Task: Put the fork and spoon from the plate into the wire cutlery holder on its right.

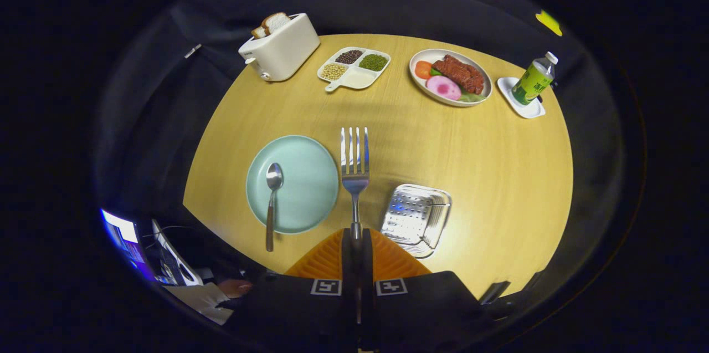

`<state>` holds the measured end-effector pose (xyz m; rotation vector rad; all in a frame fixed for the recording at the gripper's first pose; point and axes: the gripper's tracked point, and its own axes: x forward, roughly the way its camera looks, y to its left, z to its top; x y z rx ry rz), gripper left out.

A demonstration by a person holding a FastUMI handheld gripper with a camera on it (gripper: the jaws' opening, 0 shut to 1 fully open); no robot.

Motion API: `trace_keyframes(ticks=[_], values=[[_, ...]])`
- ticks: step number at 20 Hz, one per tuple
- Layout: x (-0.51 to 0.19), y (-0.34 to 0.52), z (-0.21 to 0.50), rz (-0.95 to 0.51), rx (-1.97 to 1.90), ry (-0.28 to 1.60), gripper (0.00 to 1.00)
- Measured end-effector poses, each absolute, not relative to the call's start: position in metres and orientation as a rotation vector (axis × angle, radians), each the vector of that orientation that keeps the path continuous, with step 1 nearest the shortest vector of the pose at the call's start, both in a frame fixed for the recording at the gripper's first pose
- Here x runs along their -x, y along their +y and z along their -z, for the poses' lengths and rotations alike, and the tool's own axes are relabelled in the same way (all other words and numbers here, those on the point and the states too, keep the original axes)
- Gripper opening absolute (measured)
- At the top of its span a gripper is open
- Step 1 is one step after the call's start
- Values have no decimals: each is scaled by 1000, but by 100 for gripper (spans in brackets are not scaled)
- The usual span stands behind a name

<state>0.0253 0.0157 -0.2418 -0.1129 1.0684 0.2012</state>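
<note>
The tongs (pixel 355 242) are clamping the fork (pixel 355 167) by its handle, holding it above the worktop (pixel 487 164) between the plate (pixel 310 187) and the wire cutlery holder (pixel 416 219). The spoon (pixel 272 198) is lying on the plate's left.

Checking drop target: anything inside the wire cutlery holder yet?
The wire cutlery holder looks empty; its perforated floor shows. Its near corner is covered by the orange fingers. The fork is clamped in the gripper; the spoon lies on the plate.
</note>
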Motion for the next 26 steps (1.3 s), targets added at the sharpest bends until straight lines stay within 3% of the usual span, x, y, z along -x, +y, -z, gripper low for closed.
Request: trace_keyframes(ticks=[6,13,26], values=[[-5,-36,252,-220,207,1162,8],[22,-40,291,-294,192,1347,8],[13,-48,310,-255,175,1554,8]])
